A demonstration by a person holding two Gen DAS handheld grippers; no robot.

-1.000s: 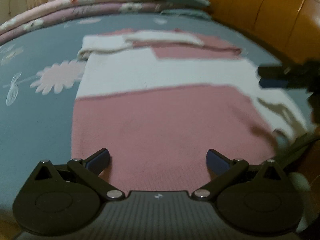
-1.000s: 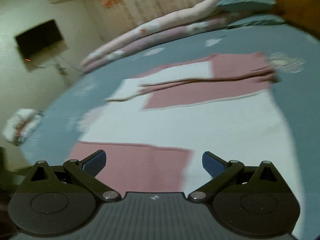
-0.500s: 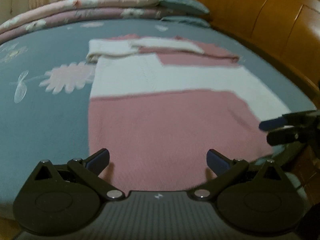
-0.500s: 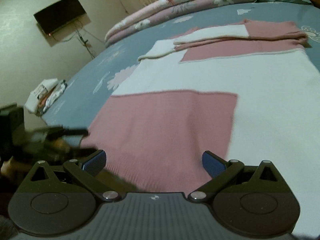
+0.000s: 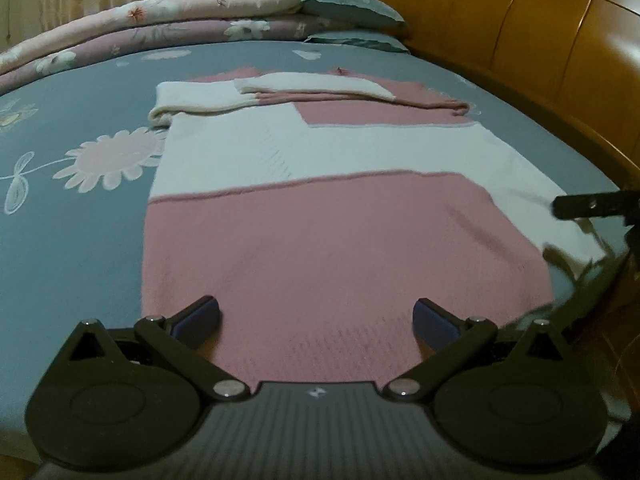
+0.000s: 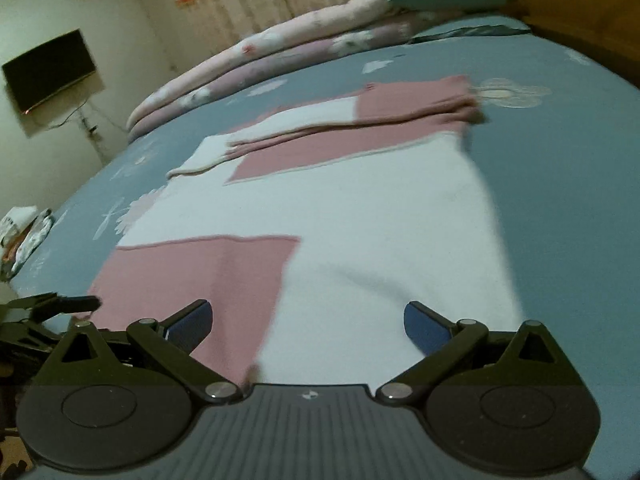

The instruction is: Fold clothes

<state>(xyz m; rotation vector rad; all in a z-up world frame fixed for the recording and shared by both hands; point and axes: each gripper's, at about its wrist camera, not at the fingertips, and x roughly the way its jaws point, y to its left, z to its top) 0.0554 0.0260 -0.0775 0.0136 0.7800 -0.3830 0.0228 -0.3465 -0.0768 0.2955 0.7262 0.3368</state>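
Observation:
A pink and white knitted sweater (image 5: 320, 216) lies flat on the bed, its sleeves (image 5: 312, 88) folded across the far end. My left gripper (image 5: 316, 318) hangs open over the pink hem, nothing between its blue pads. The same sweater (image 6: 360, 208) fills the right wrist view, where my right gripper (image 6: 306, 322) is open above the hem at the seam between pink and white. The right gripper's fingers (image 5: 588, 204) show at the right edge of the left wrist view, and the left gripper's fingers (image 6: 60, 304) show at the left of the right wrist view.
The bed has a grey-blue flowered sheet (image 5: 80, 200). Rolled quilts (image 5: 180, 12) and pillows (image 5: 352, 8) lie along its far side. A wooden headboard (image 5: 540, 40) runs along the right. A dark screen (image 6: 48, 70) hangs on the wall, and a small pile of things (image 6: 24, 232) lies beyond the bed's left edge.
The right gripper has swung back to the right, from the pink panel to the pink-white seam. The left gripper has held over the pink hem, both staying open.

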